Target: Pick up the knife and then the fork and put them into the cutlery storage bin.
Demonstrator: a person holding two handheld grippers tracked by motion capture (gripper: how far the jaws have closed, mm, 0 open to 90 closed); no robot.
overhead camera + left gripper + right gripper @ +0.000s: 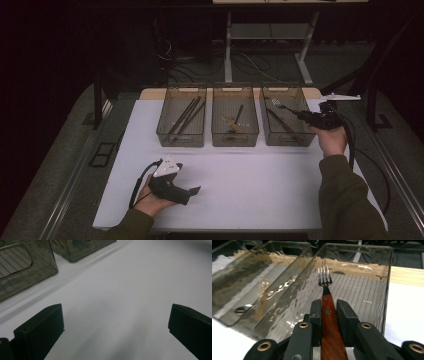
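A fork (324, 280) with a reddish wooden handle and steel tines is clamped between the black jaws of my right gripper (329, 302). Its tines point into the rightmost smoky clear bin (362, 246). From above, the right gripper (300, 114) hovers at that bin's (287, 142) right rim, and the fork (278, 105) reaches in over it. Another dark-handled utensil (282, 125) lies in the same bin. My left gripper (192, 192) rests on the white table (260, 185) at the front left. Its jaws (116, 322) stand wide open over bare table.
A middle bin (235, 140) holds a spoon-like utensil (247, 308), and a left bin (181, 141) holds long dark sticks. All three stand in a row at the table's back. Two bin corners (25, 277) appear ahead of the left gripper. Table legs and cables lie beyond.
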